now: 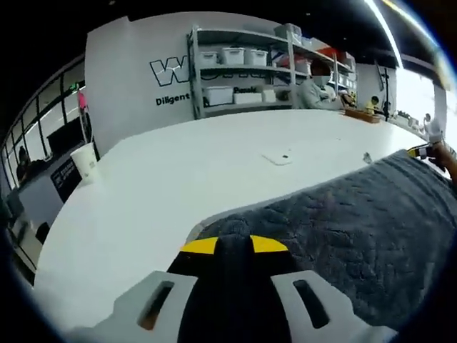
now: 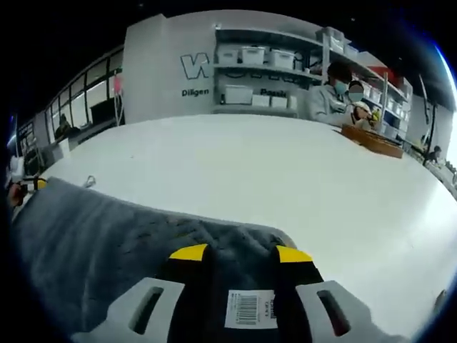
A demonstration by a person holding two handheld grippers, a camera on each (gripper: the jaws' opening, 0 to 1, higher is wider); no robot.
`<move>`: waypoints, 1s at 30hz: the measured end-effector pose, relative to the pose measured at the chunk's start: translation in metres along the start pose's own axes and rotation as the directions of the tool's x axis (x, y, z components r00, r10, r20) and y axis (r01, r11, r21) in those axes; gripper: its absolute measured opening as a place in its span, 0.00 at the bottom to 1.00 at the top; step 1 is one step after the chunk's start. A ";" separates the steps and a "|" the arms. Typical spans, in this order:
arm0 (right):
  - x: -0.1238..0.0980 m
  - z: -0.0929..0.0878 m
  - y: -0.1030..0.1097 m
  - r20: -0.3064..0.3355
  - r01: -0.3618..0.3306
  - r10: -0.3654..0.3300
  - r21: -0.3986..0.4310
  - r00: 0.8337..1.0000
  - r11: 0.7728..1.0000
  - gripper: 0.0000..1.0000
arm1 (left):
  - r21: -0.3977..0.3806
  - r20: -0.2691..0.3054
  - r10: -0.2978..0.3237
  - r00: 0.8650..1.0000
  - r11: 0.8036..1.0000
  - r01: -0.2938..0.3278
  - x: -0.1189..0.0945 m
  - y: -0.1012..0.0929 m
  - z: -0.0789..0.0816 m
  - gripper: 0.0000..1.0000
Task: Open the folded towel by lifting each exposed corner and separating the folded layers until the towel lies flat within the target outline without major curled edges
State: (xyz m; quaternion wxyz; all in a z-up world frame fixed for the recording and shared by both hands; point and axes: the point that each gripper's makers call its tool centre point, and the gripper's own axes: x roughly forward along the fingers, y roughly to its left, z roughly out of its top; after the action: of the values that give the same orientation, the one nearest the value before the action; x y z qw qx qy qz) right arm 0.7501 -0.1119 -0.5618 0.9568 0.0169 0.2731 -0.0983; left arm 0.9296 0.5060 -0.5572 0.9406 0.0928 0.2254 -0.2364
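Towel [image 1: 343, 236] stretched lengthwise between tools

Lab workroom, bin shelving [image 1: 246, 68], wall lettering [image 2: 196, 68]

The towel [image 1: 343, 236] lies on the bench [image 1: 178, 179], a corner under each gripper. A cup [image 1: 84, 158] stands at the bench's far left edge; shelves [image 2: 268, 71] with bins stand behind the bench.

At the bottom centre, the left gripper [image 1: 234, 246] is clamped on the grey towel [image 1: 343, 229], which is spread rightward over the white table [image 1: 178, 179].
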 end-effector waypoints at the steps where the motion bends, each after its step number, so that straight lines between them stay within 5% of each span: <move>1: 0.001 0.000 0.000 0.000 0.000 0.000 0.000 1.000 1.000 0.30 | 0.000 0.002 0.002 1.000 1.000 -0.002 0.000 0.001 0.000 0.14; 30: 0.054 0.035 0.044 0.009 -0.066 0.067 -0.078 0.998 0.995 0.29 | -0.016 -0.023 0.104 0.994 0.994 -0.105 -0.036 0.050 -0.022 0.11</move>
State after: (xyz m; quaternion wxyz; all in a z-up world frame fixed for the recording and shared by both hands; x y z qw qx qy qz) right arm 0.8218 -0.0815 -0.5620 0.9610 -0.0120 0.2707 -0.0557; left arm 0.9175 0.5704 -0.5561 0.9498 0.0990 0.2327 -0.1840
